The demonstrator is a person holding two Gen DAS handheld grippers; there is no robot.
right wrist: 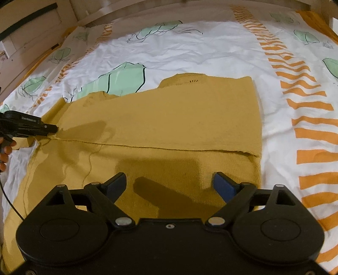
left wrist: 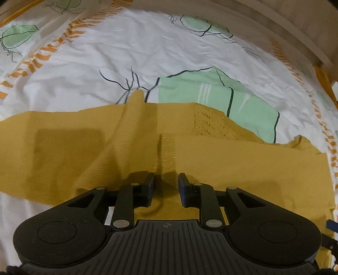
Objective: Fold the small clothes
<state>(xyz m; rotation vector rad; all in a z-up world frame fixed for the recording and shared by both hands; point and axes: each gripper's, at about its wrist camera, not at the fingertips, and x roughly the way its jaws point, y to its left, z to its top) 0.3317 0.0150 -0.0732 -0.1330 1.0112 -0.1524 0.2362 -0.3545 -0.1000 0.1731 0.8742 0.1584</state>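
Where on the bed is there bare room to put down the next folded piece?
Free: white bedspread beyond the mustard sweater, up to the wooden bed frame, and the orange-striped strip to its right. Crowded: the sweater's left edge, where the left gripper sits.

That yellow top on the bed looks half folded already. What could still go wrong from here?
The mustard top has a folded layer with a loose edge; the left gripper, jaws slightly apart with cloth between them, might drag that edge askew as it pulls away. The bedsheet underneath is wrinkled and soft, so creases may press unevenly. The right gripper, jaws wide and empty above the top, could pinch both layers together.
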